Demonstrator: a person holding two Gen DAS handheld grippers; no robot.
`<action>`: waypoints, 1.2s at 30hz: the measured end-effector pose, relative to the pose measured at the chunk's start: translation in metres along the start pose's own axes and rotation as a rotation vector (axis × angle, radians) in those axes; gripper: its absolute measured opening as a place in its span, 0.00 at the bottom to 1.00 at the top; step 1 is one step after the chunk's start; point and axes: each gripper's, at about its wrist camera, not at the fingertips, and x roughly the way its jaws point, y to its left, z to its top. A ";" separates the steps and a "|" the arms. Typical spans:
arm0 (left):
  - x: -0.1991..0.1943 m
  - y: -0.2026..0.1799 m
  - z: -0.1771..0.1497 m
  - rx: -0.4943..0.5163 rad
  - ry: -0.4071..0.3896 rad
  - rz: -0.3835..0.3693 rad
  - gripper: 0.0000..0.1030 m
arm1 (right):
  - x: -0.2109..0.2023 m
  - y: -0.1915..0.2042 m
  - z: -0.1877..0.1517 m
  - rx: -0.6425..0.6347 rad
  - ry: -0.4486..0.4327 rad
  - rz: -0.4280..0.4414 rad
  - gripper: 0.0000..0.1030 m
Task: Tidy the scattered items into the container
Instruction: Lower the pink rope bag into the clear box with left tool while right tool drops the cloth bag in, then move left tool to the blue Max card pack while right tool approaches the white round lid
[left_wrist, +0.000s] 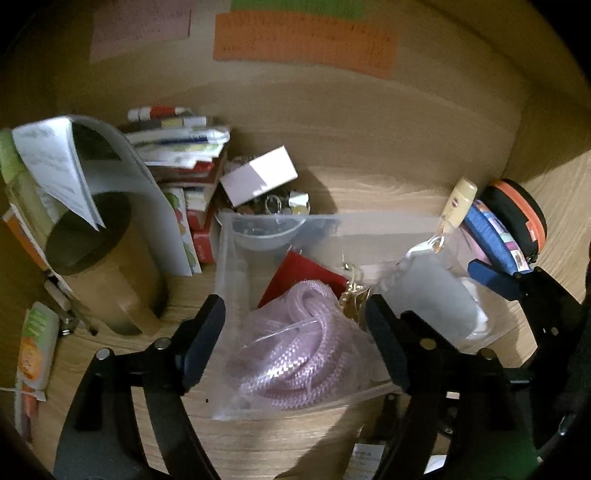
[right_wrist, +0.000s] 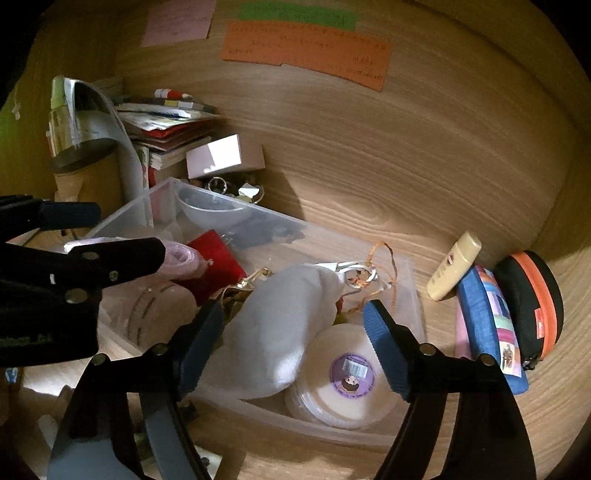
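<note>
The clear rectangular plastic container (right_wrist: 402, 280) sits on the wood-grain desk (right_wrist: 369, 184). It already holds a bagged coil of pale pink rope (left_wrist: 295, 354), a flat red card (left_wrist: 299, 273), a soft white cloth pouch (right_wrist: 280, 325), a round white tub with a purple sticker (right_wrist: 347, 373) and a tangle of gold-coloured trinkets (left_wrist: 351, 299).

The left tool (left_wrist: 295, 347) hangs over the rope bag with its two dark blue fingers spread wide, gripping nothing. The right tool (right_wrist: 291, 347) hovers above the white pouch and the tub, also spread wide and empty.

Outside the container at about 3 o'clock lie a cream squeeze tube (right_wrist: 454, 269), a blue patterned zip pouch (right_wrist: 487, 325) and a black round case with an orange zip band (right_wrist: 532, 299), packed close together near the side wall of the desk. At 11 o'clock a white cardboard box (right_wrist: 221, 155) rests over a small heap of metal rings and clips (right_wrist: 236, 188), just behind the container's far rim. Further toward 10 o'clock stand a stack of books and papers (left_wrist: 181, 147), a curled white sheet (left_wrist: 59, 162) and a tan cylindrical cup (left_wrist: 103, 266), crowding the container's left end. An orange-and-green packet (left_wrist: 37, 347) lies at 9 o'clock. Orange (right_wrist: 306, 51), green (right_wrist: 295, 14) and pink (right_wrist: 177, 22) paper notes are stuck on the back panel at 12 o'clock.
</note>
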 end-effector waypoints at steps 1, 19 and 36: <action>-0.003 -0.001 0.000 0.008 -0.008 0.003 0.79 | -0.002 0.000 0.001 0.001 -0.007 0.001 0.78; -0.045 0.012 -0.017 0.042 -0.049 0.056 0.89 | -0.043 -0.028 -0.021 0.044 -0.016 -0.025 0.80; -0.048 0.028 -0.060 0.056 0.060 0.080 0.89 | -0.073 -0.033 -0.060 0.057 0.023 -0.010 0.80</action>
